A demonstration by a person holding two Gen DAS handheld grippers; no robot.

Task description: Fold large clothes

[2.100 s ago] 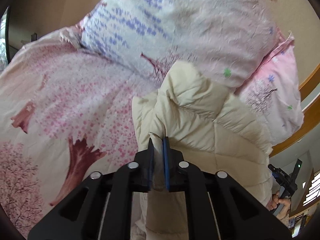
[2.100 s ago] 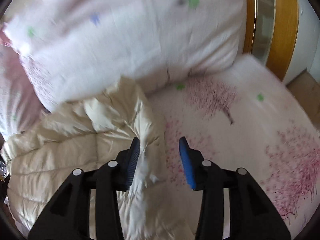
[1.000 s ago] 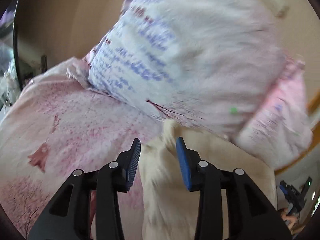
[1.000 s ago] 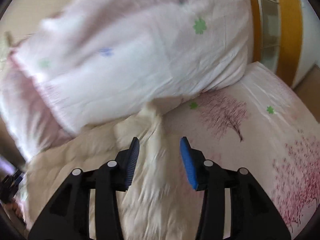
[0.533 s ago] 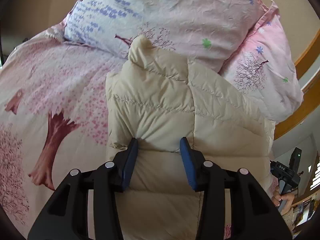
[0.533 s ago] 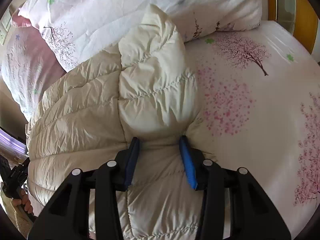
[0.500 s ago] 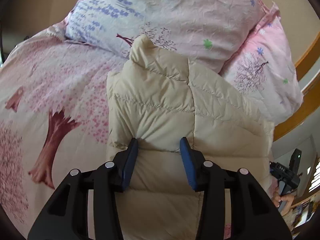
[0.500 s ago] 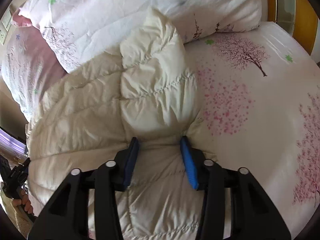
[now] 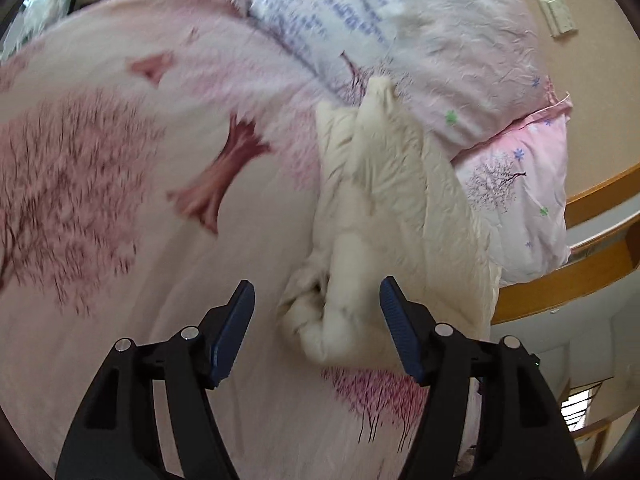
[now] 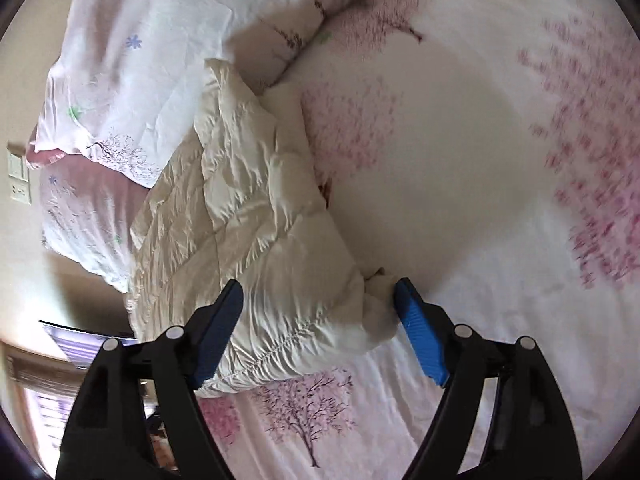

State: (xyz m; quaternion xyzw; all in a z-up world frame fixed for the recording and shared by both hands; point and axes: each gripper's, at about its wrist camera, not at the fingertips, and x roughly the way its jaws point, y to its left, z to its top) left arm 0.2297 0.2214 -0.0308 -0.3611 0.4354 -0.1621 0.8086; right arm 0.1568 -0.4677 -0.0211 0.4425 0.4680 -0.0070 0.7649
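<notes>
cream jacket (image 9: 384,200) lies between both downward-tilted claws, left claw (image 9: 316,326) and right claw (image 10: 318,330), opening, ungripped.

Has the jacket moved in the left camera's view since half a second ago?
Yes. The jacket now sits farther from the left gripper and lower against the pillow; that camera view changed too.

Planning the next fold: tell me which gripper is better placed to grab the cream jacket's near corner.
Probably right. The right gripper, jaws opening, already straddles the cream jacket at its near corner. The left gripper, also opening, frames only a bunched end, with bedsheet filling the rest.
</notes>
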